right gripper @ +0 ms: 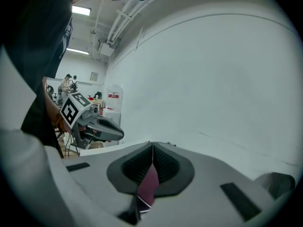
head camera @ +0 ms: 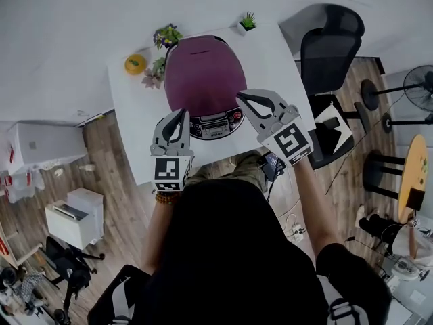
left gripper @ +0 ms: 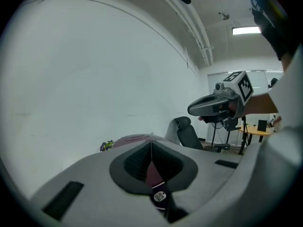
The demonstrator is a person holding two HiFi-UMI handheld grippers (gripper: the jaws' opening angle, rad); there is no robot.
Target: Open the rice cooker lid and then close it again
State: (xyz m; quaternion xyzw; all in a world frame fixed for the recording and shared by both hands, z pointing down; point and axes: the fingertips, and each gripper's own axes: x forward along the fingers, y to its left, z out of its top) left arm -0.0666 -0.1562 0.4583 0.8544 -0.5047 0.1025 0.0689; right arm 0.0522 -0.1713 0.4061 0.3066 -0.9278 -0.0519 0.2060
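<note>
The rice cooker has a dark purple lid that is down, and a control panel at its near side. It stands on a white table. My left gripper is shut and empty, its tips at the cooker's near left edge. My right gripper is also shut and empty, over the cooker's near right edge. In the left gripper view the closed jaws frame a strip of the purple lid, with the right gripper beyond. The right gripper view shows its closed jaws and the left gripper.
An orange round object and small potted plants sit at the table's far side. A black office chair stands to the right. A white cabinet is on the floor at left, a yellow round table at far right.
</note>
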